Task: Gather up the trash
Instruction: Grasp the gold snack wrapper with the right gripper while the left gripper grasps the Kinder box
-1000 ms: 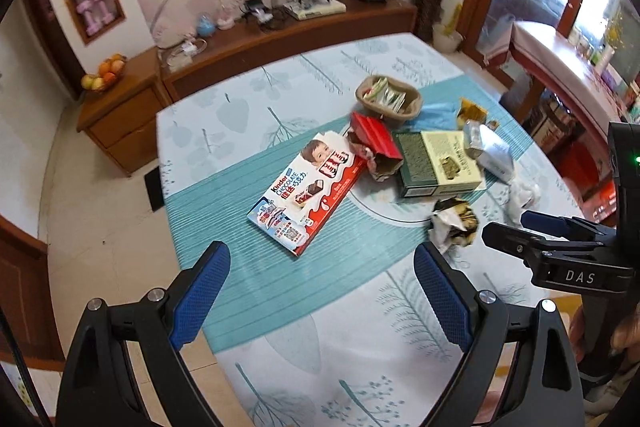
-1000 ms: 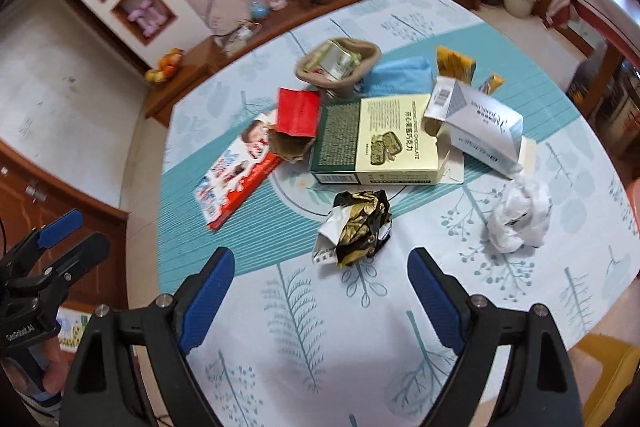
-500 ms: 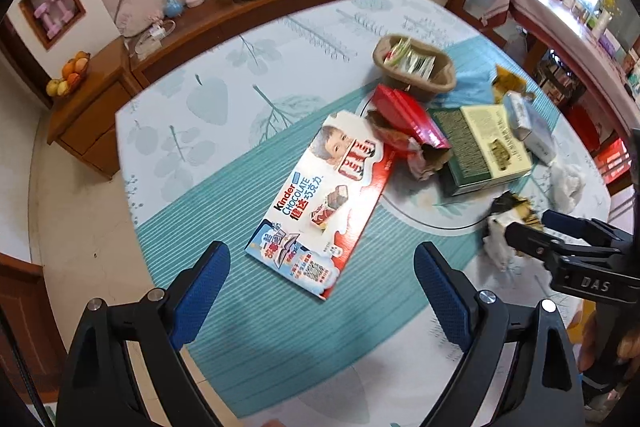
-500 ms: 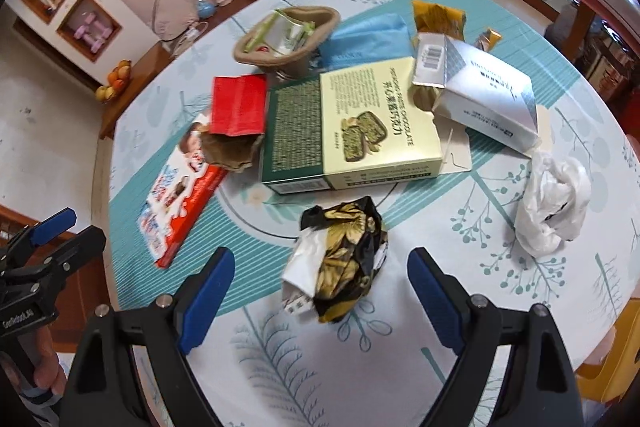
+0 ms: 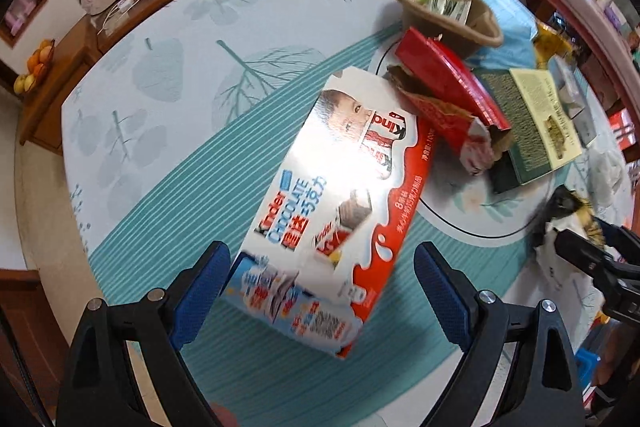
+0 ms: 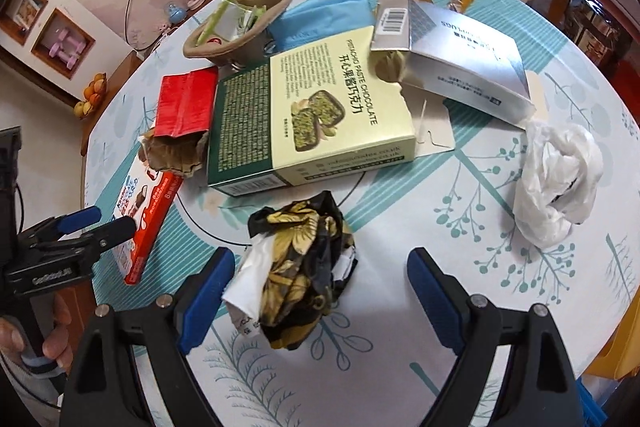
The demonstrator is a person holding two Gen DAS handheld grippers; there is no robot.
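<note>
Although several pieces of trash lie on the table (image 6: 500,307), two sit directly before the tongs.

Item 1: Kinder chocolate box (image 5: 340,195). Flat on the teal band of the tablecloth, printed face up. Long axis runs away from the left gripper (image 5: 320,291) and slants to the right; its near short end lies between the two blue pads, close to the left one. Left gripper: jaws wide, holding nothing. Judged to be lined up for a grasp across the box's narrow width.

Item 2: crumpled black-and-gold wrapper (image 6: 300,275). Loose ball with a white paper tail, lying between the spread pads of the right gripper (image 6: 316,291), nearer the left pad. Right gripper: jaws wide, empty. No clear long axis; likely to compress when pinched.

Other trash, farther off: torn red carton (image 6: 184,111) overlapping the Kinder box's far end; pistachio chocolate box (image 6: 312,107); silver box (image 6: 464,59); white plastic bag (image 6: 556,183), well to the right; brown paper bowl (image 6: 236,27) holding wrappers.

Each hand is nearest its own item; closing looks feasible for either.
</note>
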